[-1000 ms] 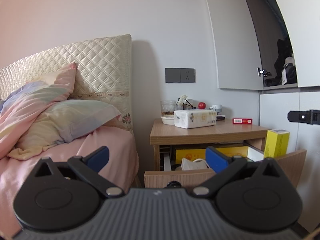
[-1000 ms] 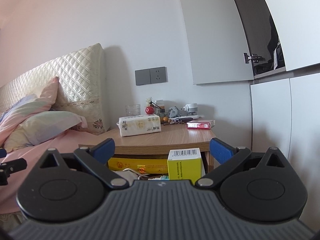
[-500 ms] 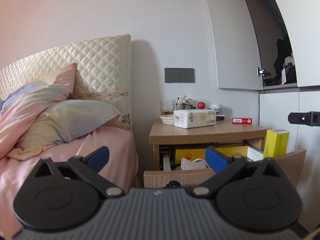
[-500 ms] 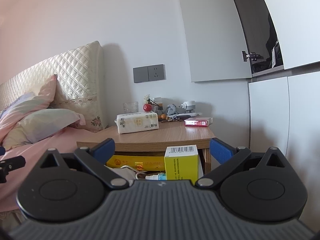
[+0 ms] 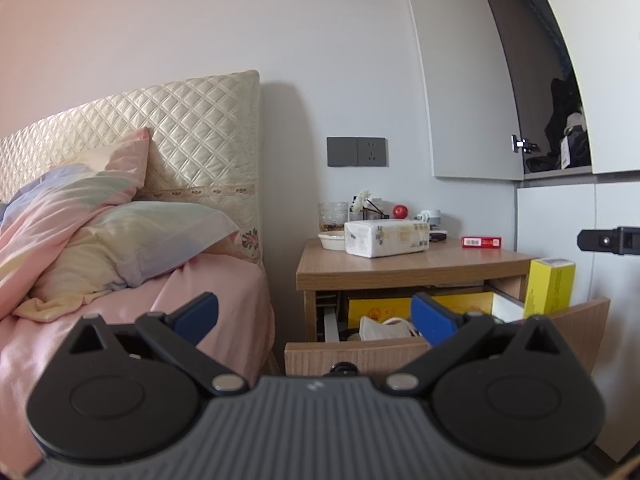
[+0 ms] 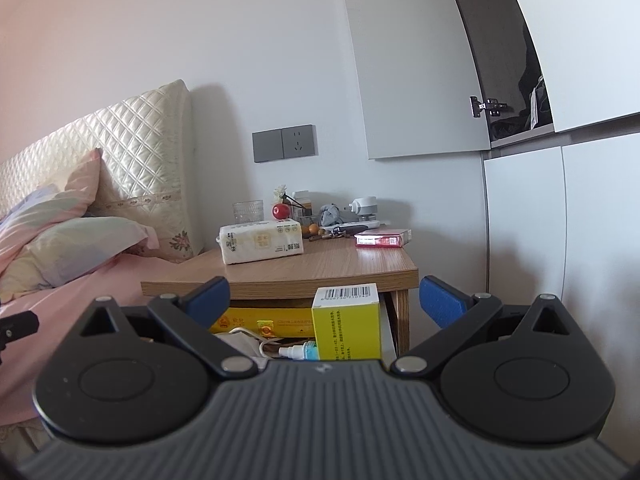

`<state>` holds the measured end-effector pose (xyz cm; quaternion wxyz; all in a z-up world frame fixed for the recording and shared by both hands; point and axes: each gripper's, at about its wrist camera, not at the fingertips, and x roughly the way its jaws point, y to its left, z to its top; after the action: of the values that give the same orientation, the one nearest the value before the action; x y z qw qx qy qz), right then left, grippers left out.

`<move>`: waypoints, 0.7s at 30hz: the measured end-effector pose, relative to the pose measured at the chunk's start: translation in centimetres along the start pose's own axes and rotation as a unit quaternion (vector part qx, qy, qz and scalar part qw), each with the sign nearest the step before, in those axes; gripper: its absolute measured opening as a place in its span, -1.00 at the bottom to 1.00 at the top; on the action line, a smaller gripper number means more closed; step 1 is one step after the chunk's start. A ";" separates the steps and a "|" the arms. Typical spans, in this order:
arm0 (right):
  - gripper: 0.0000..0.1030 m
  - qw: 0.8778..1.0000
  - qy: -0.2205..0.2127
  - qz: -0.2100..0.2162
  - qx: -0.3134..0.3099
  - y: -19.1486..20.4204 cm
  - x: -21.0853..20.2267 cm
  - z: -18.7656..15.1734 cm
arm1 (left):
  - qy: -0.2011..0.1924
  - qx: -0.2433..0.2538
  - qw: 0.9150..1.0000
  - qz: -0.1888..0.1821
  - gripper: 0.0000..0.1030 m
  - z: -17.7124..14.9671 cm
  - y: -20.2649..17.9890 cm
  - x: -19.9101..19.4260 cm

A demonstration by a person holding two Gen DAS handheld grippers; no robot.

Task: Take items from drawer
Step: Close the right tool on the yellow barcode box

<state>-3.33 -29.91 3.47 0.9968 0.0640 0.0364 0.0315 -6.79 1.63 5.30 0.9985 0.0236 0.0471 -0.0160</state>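
Open bedside drawer [image 5: 356, 354], both grippers empty and clear of it.
Nightstand [image 6: 320, 270] top carries a tissue pack [image 6: 262, 240] and red box [image 6: 382, 239]. The yellow box [image 6: 347, 322] stands upright at the drawer's right end, barcode on top, beside a white cloth [image 5: 384, 328]. Left gripper [image 5: 314, 316] and right gripper [image 6: 324, 300] both spread wide, holding nothing.

A tissue pack [image 6: 261, 241] is lying on the bedside worktop [image 6: 320, 266], left of centre. A red box [image 6: 382, 238] is resting flat near the worktop's right edge, well apart from the pack. A glass [image 6: 248, 212] and a small red ball [image 6: 281, 211] are standing behind the pack. A grey wall socket [image 6: 285, 143] is mounted above. Pastel pillows [image 5: 116, 240] are leaning against a quilted cream headboard [image 5: 176, 120] on the bed. An upper cupboard door [image 6: 420, 60] is standing open.
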 end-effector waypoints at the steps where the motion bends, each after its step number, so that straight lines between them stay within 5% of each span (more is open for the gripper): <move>1: 1.00 1.000 0.001 -0.001 0.002 -0.1 0.1 0.0 | 0.000 0.000 1.000 0.000 1.00 0.0 0.0 0.0; 12: 1.00 0.996 -0.019 -0.010 -0.088 1.7 2.7 -1.1 | 0.004 0.003 1.000 0.001 1.00 0.0 -0.2 0.3; 21: 1.00 0.998 0.006 -0.030 -0.053 0.0 6.1 -1.5 | 0.006 0.002 1.000 0.002 1.00 -0.1 -0.1 0.3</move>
<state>2.66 -29.34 1.55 0.9990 0.0101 0.0426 0.0042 -6.49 1.54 5.15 0.9982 0.0258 0.0527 -0.0142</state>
